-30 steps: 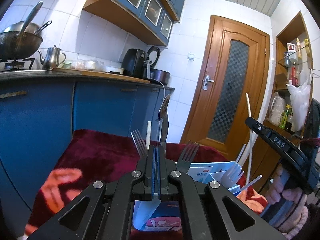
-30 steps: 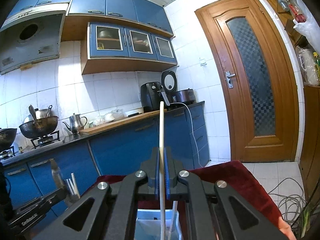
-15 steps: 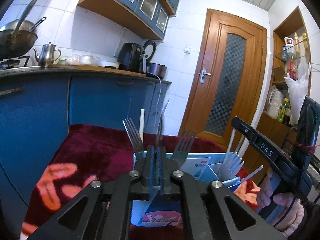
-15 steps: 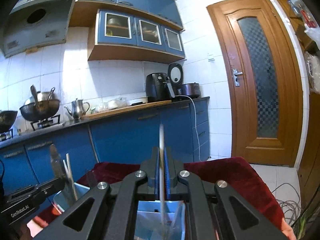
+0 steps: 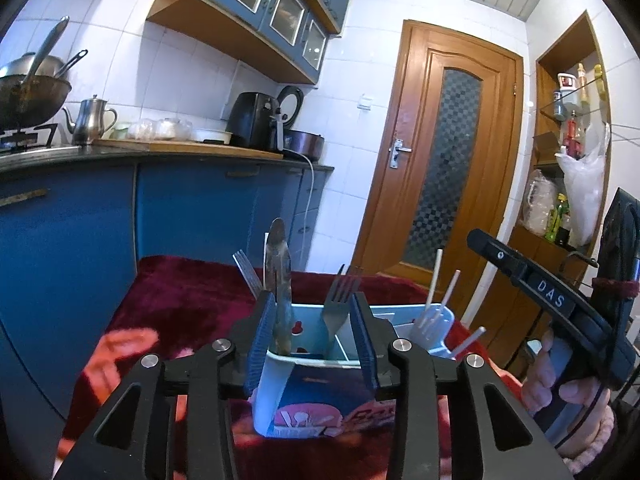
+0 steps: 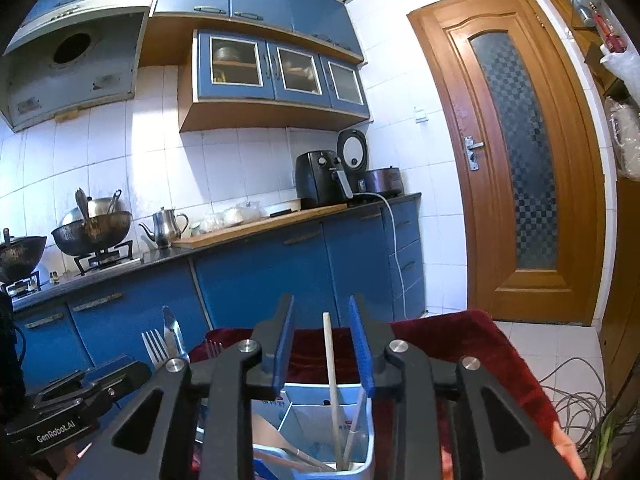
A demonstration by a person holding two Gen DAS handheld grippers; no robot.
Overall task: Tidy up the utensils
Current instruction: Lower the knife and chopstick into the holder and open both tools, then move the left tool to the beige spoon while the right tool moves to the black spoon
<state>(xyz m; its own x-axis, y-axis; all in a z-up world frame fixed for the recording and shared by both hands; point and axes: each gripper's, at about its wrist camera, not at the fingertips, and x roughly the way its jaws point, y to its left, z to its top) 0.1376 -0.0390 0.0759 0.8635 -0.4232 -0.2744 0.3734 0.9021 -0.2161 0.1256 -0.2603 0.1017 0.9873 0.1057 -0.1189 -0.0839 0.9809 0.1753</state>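
A light-blue utensil holder (image 5: 304,356) stands on the dark-red cloth. My left gripper (image 5: 314,308) sits just behind it, its jaws opening. A metal knife (image 5: 280,276) stands in the holder close to the left pad, free of the grip. A fork (image 5: 340,300) leans beside the knife and a second fork (image 5: 246,268) pokes up further left. My right gripper (image 6: 320,312) is opening too. A pale chopstick (image 6: 332,380) stands loose between its pads inside the holder (image 6: 360,468). The knife (image 6: 174,332) shows at the left of that view.
White plastic sticks (image 5: 434,280) fill the holder's right compartment. A hand (image 5: 560,396) grips the right tool at the right edge. Blue cabinets (image 5: 192,216) and a counter (image 6: 260,220) with a kettle lie behind. Beyond the table is a wooden door (image 6: 516,160), and cables (image 6: 576,396) lie on the floor.
Both pairs of jaws went from shut to parted. The knife and the chopstick were let go and now sit lower in the holder.
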